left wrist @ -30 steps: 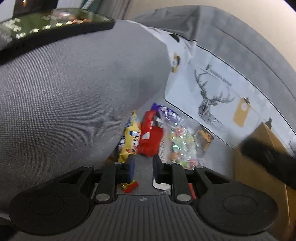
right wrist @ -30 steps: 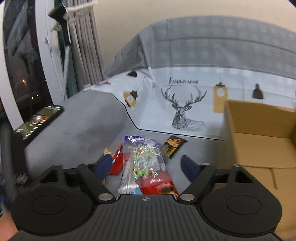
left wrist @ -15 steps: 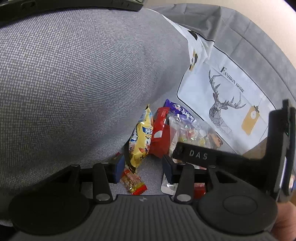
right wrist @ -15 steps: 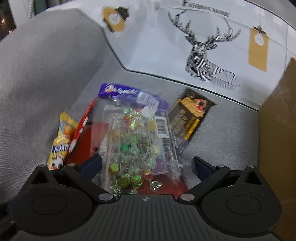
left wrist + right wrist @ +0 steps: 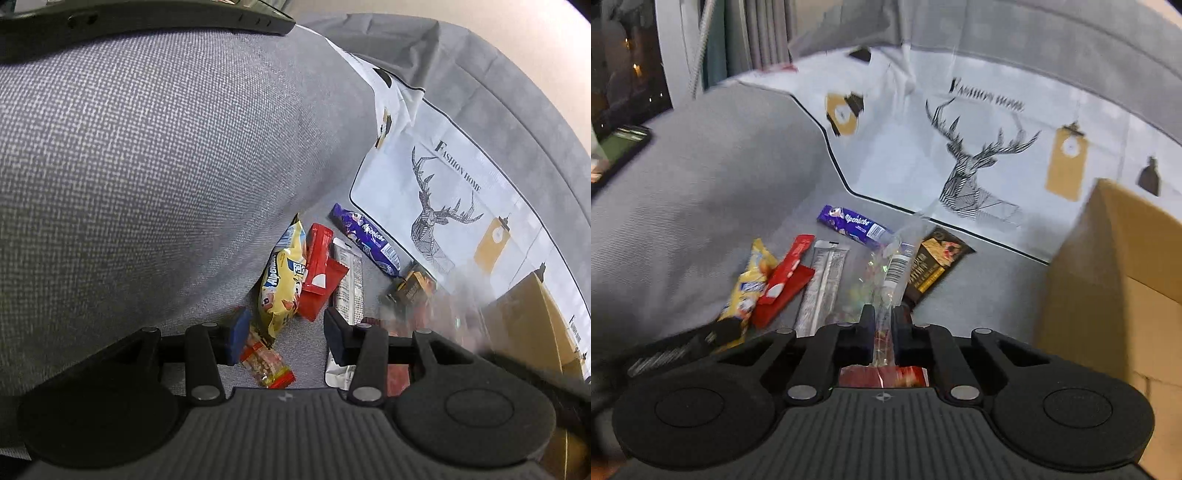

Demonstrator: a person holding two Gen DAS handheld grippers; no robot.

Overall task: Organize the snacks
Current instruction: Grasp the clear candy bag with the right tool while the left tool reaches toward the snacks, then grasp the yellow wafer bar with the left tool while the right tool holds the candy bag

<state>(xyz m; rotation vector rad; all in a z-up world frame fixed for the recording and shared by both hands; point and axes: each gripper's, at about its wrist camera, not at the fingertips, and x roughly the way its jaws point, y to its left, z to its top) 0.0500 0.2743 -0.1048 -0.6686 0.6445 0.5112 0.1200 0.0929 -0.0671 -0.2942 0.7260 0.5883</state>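
Right tool (image 5: pixel 882 328): we see it pinching the clear candy bag (image 5: pixel 886 273) — jaws just closed.
Left tool (image 5: pixel 282 334): spread, nothing held.

"FASHION HOME" stands above the deer on the white cloth (image 5: pixel 436 177), right of centre. The purple wrapper (image 5: pixel 853 224), mid-frame, reads "Alpenliebe".

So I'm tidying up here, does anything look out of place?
A dark phone lies on the grey sofa arm, away from the snacks. The yellow packet leans against that arm, not lying flat.
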